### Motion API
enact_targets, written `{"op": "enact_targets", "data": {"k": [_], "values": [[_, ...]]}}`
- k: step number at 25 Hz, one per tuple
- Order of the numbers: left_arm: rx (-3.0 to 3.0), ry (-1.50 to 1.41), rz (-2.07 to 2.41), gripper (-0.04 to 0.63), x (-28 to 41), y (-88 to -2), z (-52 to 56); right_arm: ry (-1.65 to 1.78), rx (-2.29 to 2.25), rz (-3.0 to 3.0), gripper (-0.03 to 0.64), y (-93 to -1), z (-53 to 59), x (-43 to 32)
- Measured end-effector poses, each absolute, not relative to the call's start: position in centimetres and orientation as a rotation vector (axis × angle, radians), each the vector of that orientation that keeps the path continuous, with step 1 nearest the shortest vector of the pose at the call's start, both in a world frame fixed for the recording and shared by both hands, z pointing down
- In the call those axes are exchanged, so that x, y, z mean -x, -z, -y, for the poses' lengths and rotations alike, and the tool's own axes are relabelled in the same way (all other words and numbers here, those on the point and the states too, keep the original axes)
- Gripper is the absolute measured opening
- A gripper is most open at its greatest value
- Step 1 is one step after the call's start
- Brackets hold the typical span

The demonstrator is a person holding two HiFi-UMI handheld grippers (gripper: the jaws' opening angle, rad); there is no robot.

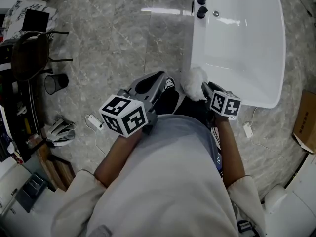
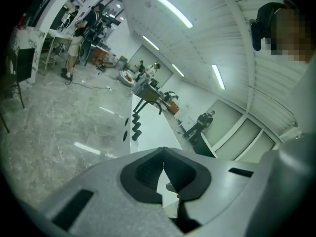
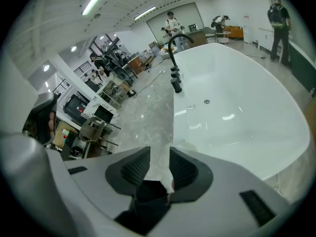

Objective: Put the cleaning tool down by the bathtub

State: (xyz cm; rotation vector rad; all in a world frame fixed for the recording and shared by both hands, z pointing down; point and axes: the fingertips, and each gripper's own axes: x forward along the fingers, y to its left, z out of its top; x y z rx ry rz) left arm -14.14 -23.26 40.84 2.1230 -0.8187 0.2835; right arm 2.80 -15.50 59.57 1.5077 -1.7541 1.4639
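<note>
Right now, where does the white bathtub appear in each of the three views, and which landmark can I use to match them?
Head view: the bathtub fills the upper right.
Left gripper view: the bathtub is a narrow white strip at the centre, running away from the camera.
Right gripper view: the bathtub is large, across the centre and right.
Shared landmark: the black tap knobs on its rim.

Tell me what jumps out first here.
The big white bathtub fills the head view's upper right, with black tap knobs on its rim. At its lower left edge, a fluffy white cleaning tool sits between the closing jaws of the right gripper. The left gripper is shut and empty.
</note>
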Motion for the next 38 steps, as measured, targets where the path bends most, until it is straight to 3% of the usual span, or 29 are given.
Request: {"op": "enact_targets", "data": {"k": [38], "values": [[-2.375,-0.282,0.796,0.005,11.3,-35.5,21.8,-1.088,-1.844,2.238,0.031,-36.4,16.9,-5.1]]}}
